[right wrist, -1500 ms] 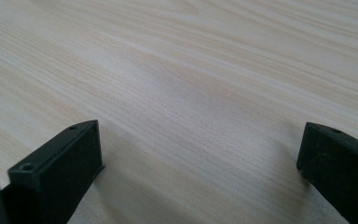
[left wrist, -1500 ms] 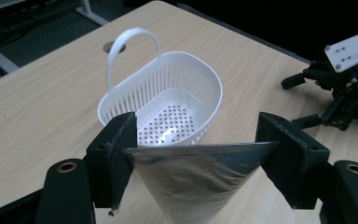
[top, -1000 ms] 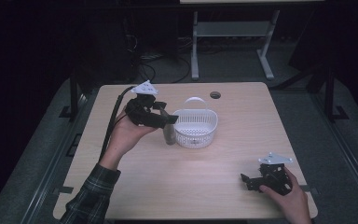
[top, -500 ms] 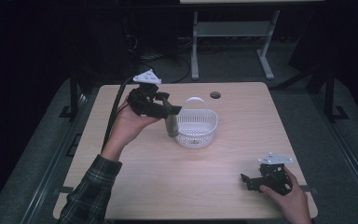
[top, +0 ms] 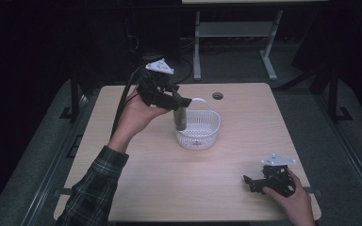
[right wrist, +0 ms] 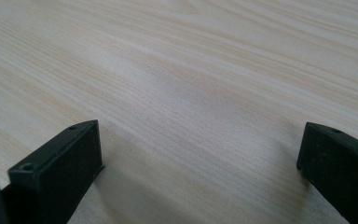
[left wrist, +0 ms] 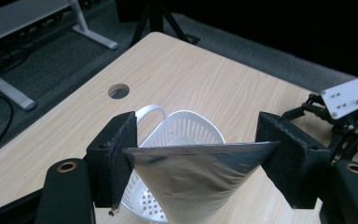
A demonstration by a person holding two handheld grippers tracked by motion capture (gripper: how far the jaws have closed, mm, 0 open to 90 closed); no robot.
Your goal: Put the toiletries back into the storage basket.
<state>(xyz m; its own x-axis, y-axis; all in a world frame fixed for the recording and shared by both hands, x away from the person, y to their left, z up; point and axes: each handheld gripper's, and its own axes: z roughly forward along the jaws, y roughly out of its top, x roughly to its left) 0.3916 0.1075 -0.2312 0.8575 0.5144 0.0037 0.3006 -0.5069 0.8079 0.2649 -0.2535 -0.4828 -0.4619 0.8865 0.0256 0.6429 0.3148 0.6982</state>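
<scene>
Left gripper (top: 181,104) raised above the far left part of the table, clamped across the top seam of one silver foil pouch (left wrist: 193,179); in the left gripper view the flat sealed edge spans from one black jaw to the other, pressed at both ends. Pouch hanging straight down from that grip, long axis upright, tapering toward its lower end, seen in the high view as a dark grey strip (top: 179,118) just at the near-left rim of the basket. Directly below and a little beyond the pouch: one white perforated basket (top: 199,130) with a single looped handle, standing on the table (top: 169,179), apparently empty. Relation that matters for the coming move, as a judgement: pouch bottom close to the basket's rim, on the side nearer the left hand (top: 134,115), so a short carry toward the basket's middle and a lowering would likely put it inside. Left hand by far the nearer one to both pouch and basket. Right gripper (top: 250,181) well apart at the near right corner, low over bare wood, jaws spread wide with nothing between them, held in the right hand (top: 292,200). Count: one pouch, one basket, two grippers, one round hole (top: 218,95) in the tabletop beyond the basket.
</scene>
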